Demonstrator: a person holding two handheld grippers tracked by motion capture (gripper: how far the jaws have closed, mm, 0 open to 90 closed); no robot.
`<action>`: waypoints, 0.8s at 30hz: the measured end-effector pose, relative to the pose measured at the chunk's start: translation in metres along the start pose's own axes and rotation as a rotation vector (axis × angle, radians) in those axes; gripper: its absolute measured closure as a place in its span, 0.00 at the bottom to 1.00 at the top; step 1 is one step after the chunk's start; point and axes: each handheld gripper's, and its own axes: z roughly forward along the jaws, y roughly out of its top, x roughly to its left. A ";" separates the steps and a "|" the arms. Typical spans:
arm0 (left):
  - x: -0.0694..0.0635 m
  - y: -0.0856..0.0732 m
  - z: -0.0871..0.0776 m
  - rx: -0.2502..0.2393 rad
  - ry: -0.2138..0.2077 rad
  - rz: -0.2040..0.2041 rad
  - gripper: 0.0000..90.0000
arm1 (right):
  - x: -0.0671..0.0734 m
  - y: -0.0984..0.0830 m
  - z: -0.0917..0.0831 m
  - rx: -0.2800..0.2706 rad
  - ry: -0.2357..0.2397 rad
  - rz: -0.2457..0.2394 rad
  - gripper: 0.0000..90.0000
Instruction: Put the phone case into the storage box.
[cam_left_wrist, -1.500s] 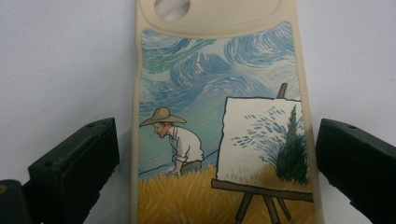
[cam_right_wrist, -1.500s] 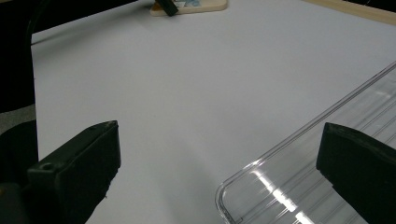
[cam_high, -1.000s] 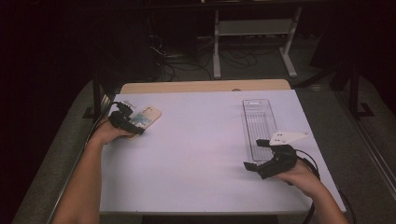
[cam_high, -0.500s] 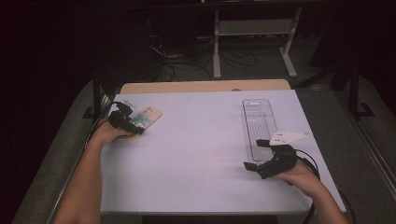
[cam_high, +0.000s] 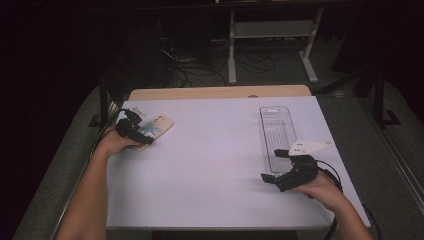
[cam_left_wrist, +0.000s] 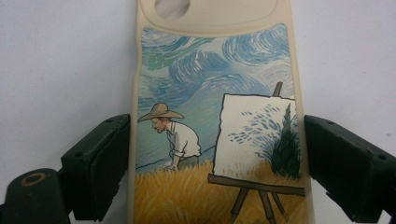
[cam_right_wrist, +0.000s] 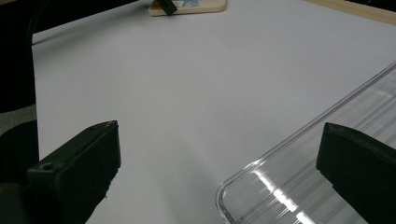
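Left gripper (cam_left_wrist: 215, 154) jaws just eased apart, pads straddling the cream phone case with painted artist scene (cam_left_wrist: 215, 116) near the bench's far-left corner; I judge it released. Right gripper (cam_right_wrist: 219, 172) spread wide, holding nothing.

Across the middle of the high view the white table (cam_high: 210, 165) lies bare and open to pass between the phone case (cam_high: 154, 129) at the left, straddled by the left gripper (cam_high: 135, 131), and the clear tray (cam_high: 277, 130) at the right, beside the right gripper (cam_high: 280, 175).
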 end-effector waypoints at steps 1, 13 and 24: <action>-0.001 0.001 -0.001 -0.001 -0.001 0.004 0.12 | 0.000 0.000 0.000 0.000 0.000 0.000 0.00; -0.014 0.007 -0.016 -0.029 -0.030 0.070 0.12 | 0.000 0.000 0.000 0.000 0.000 0.000 0.00; -0.038 0.018 -0.028 -0.069 -0.090 0.114 0.12 | 0.000 0.000 0.000 0.004 0.002 0.004 0.00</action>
